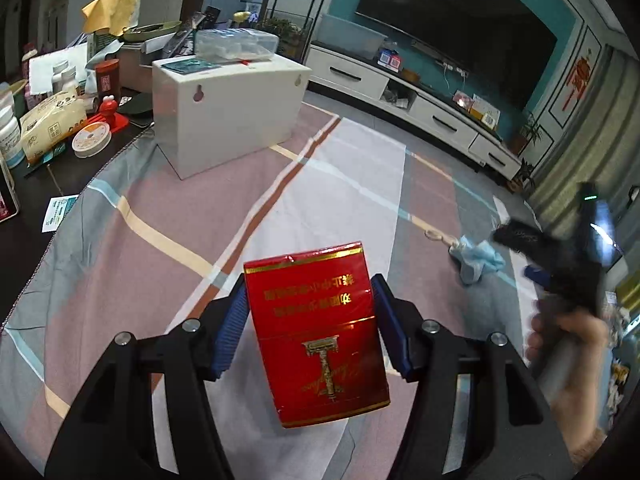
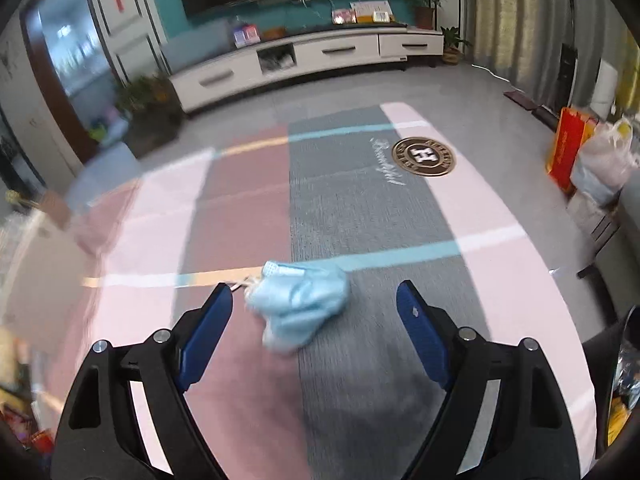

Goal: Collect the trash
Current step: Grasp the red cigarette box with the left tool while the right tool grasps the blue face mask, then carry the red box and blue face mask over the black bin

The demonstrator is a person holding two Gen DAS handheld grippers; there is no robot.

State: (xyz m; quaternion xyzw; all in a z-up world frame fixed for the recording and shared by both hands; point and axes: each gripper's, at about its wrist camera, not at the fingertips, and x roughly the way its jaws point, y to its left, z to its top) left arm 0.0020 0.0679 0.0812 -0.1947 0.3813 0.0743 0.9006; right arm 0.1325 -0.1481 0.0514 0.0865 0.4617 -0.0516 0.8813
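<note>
Over a pink, grey and white checked cloth [image 1: 120, 264], the left gripper [image 1: 310, 326] pinches a red gold-printed cigarette pack [image 1: 316, 336] at lower centre, while the right gripper [image 2: 314, 308], jaws spread, frames a crumpled light-blue face mask [image 2: 298, 300] lying mid-frame.

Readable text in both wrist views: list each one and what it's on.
"H": round gold-and-black emblem printed on the striped patchwork cloth.
White cursive word beside that emblem: too blurred to read.
Gold Chinese characters on the red cigarette pack between the left gripper's pads: upside down, unreadable.
Labels on table clutter: too small.
</note>
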